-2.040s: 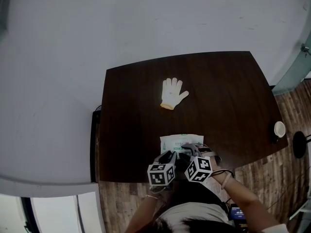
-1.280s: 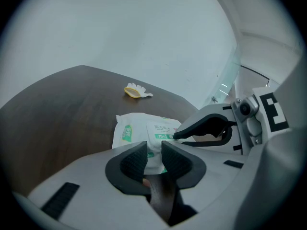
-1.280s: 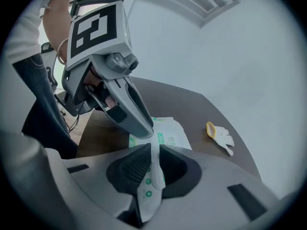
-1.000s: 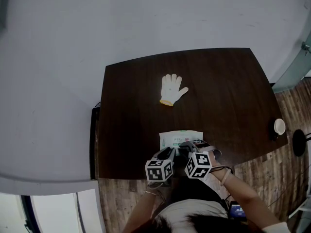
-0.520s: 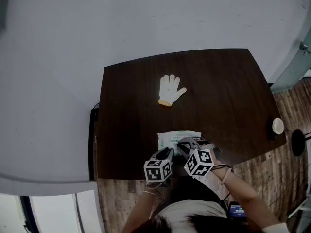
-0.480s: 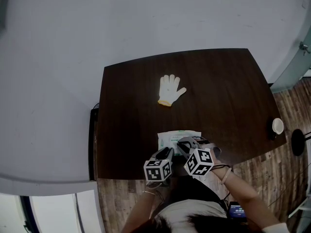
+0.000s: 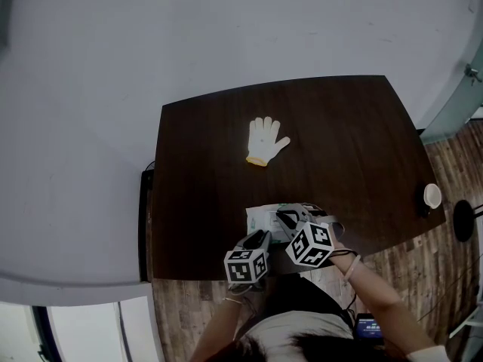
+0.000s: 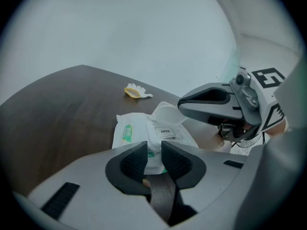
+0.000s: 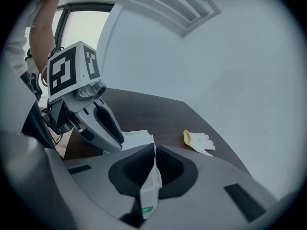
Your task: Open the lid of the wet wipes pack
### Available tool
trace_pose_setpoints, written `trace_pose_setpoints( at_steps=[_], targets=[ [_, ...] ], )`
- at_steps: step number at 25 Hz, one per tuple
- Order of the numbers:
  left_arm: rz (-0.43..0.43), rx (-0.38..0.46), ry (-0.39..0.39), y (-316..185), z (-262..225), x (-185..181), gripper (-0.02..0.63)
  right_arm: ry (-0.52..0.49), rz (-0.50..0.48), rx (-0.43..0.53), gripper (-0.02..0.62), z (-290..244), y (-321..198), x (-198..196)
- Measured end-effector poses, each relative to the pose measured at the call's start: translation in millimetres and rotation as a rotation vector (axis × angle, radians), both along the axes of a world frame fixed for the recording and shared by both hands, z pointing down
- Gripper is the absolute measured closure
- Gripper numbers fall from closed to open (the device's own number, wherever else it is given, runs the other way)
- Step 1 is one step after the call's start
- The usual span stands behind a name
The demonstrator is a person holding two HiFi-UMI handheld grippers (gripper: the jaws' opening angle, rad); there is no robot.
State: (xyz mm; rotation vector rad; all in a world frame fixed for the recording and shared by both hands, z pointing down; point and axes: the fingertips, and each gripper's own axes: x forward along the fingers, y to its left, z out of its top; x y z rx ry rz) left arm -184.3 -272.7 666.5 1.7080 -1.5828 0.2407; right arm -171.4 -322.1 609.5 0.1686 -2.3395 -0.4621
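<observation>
Head view: the dark wooden counter (image 7: 347, 142) carries the wet wipes pack (image 7: 259, 219) close to its near edge, with both tools over it. The left hand-held gripper (image 7: 260, 238) reaches the pack's near end. The right hand-held gripper (image 7: 285, 219) comes in over the pack's right part from the near right. A white glove (image 7: 266, 139) lies flat farther back, about mid-counter and well apart from the pack.

Left gripper view: the jaws stand only narrowly apart, and the pack's near edge fills the gap from pad to pad, so they pinch the pack there. The pack lies flat, with green print toward its left and a rectangular label (image 8: 165, 131) reading "OPEN" on top. Behind that label the white lid (image 8: 167, 113) stands raised and tilted up off the pack, right at the tip of the right hand-held gripper's jaw.

Right gripper view: the jaws have just been closing and now press on the white lid. It shows edge-on as a thin white strip running between the pads, with a bit of green print at its near end. The left hand-held gripper sits just to the left over the pack, and the white glove lies beyond on the right.
</observation>
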Motion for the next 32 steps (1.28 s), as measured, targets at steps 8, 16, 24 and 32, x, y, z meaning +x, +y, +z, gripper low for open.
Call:
trace_pose_setpoints(
  at_steps=[8,16,24,32],
  targets=[
    [0.005,0.004,0.012,-1,-1,-1,0.503,-0.014,0.052,0.001,0.568,-2,-21,-7],
    [0.009,0.009,0.014,0,0,-2,0.503,-0.032,0.11,-0.03,0.558,0,-35,-11],
    [0.024,0.013,0.025,0,-3,-1,0.503,-0.049,0.144,-0.059,0.554,-1,-39,-12],
    [0.038,0.036,-0.008,0,-10,0,0.535,-0.069,0.157,-0.087,0.551,-6,-30,-9]
  ],
)
